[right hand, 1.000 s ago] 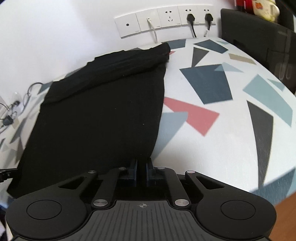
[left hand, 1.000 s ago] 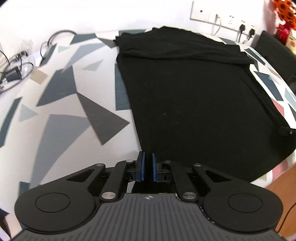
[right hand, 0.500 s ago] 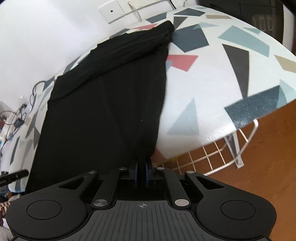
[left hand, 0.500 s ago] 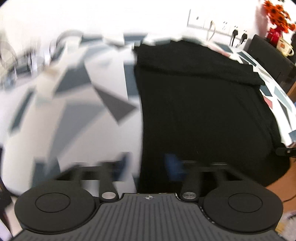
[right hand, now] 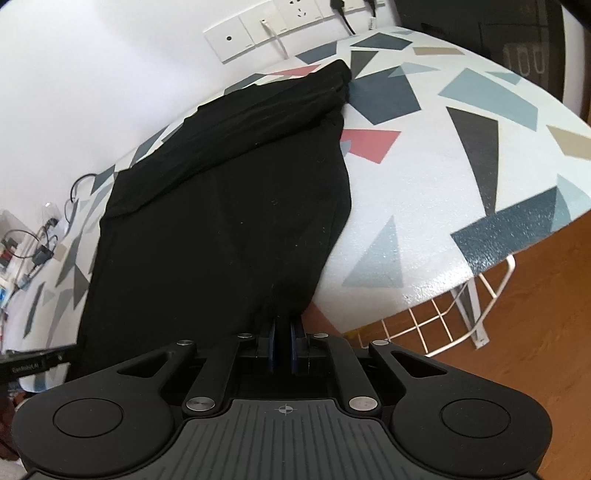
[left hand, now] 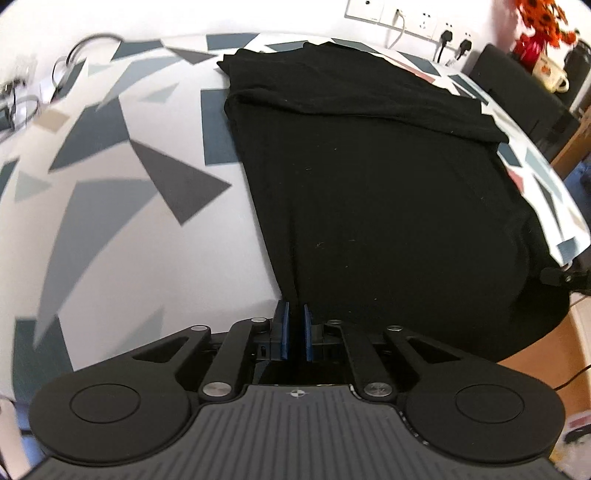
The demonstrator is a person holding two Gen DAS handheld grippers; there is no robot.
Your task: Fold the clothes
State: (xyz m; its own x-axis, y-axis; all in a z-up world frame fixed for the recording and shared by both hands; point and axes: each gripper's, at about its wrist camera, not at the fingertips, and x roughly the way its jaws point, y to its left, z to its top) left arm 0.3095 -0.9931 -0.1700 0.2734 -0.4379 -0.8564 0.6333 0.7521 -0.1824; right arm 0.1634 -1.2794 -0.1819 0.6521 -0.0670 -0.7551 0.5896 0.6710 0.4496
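The table (left hand: 110,221), white with grey, blue and red shards printed on it, fills most of both views and stretches away ahead of both pairs of jaws. On it lies the black garment (left hand: 369,184), spread flat and running from the near edge of the table, right at the jaws, to the far side by the wall, where a folded band of cloth crosses its width. In the left wrist view its near part spills over the table edge to the right of the jaws. The left gripper (left hand: 294,332) sits at the garment's near left corner; its blue pads (left hand: 283,334) stand a narrow gap apart with dark cloth running down between them, so the jaws are closed on the garment's edge. The right gripper (right hand: 282,343) is at the near right corner, its jaws pressed almost together and clenched on the hem, which rises in a taut pleat straight ahead of them. Past that gripper's right side a white wire rack (right hand: 443,314) shows under the table, over an orange-brown floor (right hand: 535,314). On the wall far ahead of the jaws are white sockets (right hand: 266,33) with plugs in them. Far ahead and left of the left jaws lies a tangle of cables (left hand: 33,92). The tip of the other gripper shows at the far right edge of the left view, at the garment's opposite corner.
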